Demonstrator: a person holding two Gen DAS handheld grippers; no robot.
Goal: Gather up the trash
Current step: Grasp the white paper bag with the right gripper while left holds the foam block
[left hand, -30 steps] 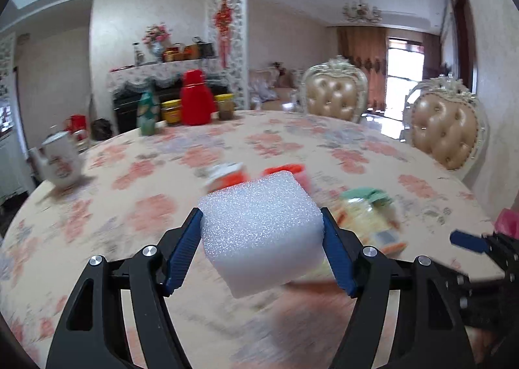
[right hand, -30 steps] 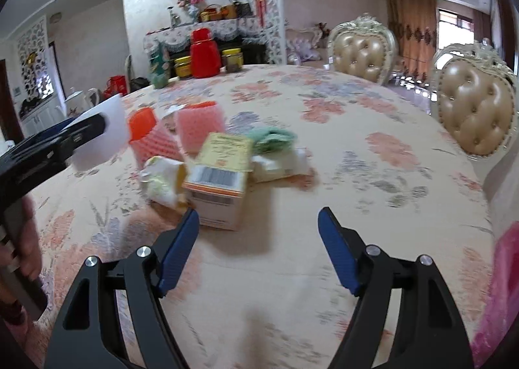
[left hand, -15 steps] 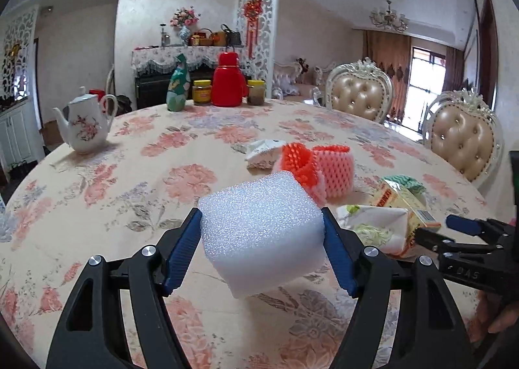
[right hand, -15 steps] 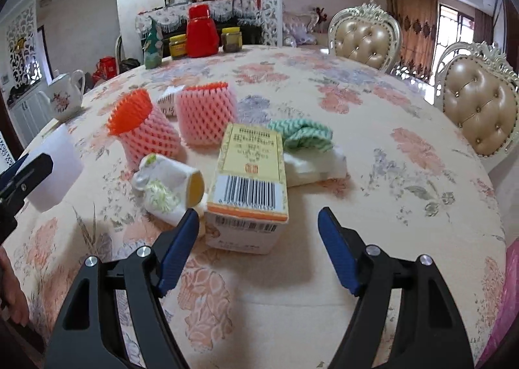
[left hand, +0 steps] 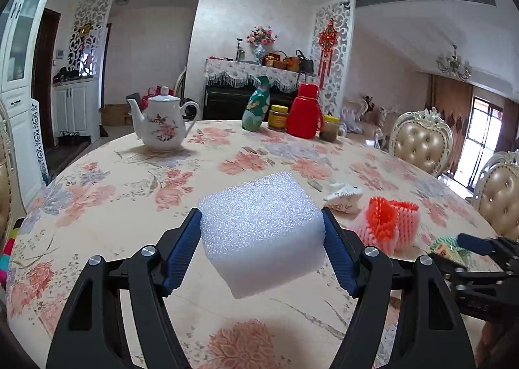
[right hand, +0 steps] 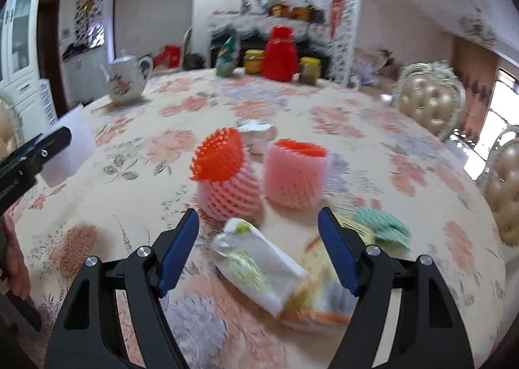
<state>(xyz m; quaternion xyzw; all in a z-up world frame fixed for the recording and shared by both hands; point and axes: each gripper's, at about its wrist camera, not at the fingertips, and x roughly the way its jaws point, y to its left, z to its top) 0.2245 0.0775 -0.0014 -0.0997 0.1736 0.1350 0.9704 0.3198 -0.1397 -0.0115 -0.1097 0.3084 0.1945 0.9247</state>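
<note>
My left gripper (left hand: 261, 252) is shut on a white foam block (left hand: 261, 232) and holds it above the floral tablecloth (left hand: 129, 193). My right gripper (right hand: 258, 250) is open and empty, low over a trash pile: a crumpled white carton (right hand: 259, 268), a yellow box (right hand: 321, 297), a green foam net (right hand: 382, 226), two pink-orange fruit nets (right hand: 227, 177) (right hand: 296, 174) and a white wrapper (right hand: 258, 135). The foam block shows at the left of the right wrist view (right hand: 69, 145). The nets (left hand: 386, 226) and the wrapper (left hand: 343, 197) show in the left wrist view.
A white teapot (left hand: 160, 124), a green bottle (left hand: 256, 106), a red flask (left hand: 305, 116) and jars (left hand: 278, 113) stand at the table's far side. Padded chairs (left hand: 421, 145) stand at the right. A sideboard (left hand: 249, 86) is behind.
My left gripper has swung left with the foam block, so the teapot is ahead. My right gripper has moved forward over the carton and the box, towards the fruit nets.
</note>
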